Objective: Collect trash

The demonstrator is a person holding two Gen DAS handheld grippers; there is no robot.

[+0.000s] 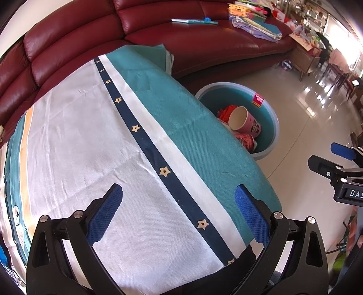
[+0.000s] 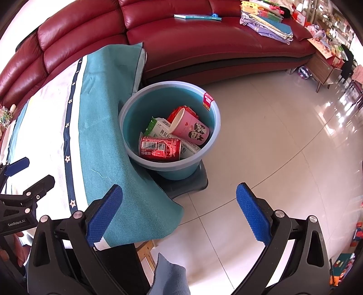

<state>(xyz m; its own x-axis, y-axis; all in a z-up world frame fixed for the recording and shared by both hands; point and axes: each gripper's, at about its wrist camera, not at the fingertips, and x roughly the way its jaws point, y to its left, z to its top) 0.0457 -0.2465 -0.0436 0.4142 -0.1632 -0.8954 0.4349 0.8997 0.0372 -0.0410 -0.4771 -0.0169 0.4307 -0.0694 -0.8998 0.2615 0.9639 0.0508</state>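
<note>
A red leather sofa (image 2: pixel 204 45) fills the room from 9 to 1 o'clock. On its seat lie a thin teal book (image 2: pixel 197 17) at 12 o'clock and a pile of folded cloths (image 2: pixel 267 25) at 1 o'clock. A cloth (image 1: pixel 90 147) with white, teal and a navy star stripe covers the table. The floor (image 2: pixel 283 136) is glossy pale tile. A wooden cabinet (image 2: pixel 326 68) stands at 2 o'clock.

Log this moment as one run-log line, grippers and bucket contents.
left gripper: open, empty, over tablecloth | right gripper: open, empty | bucket: red can, pink cup, green-white carton
</note>
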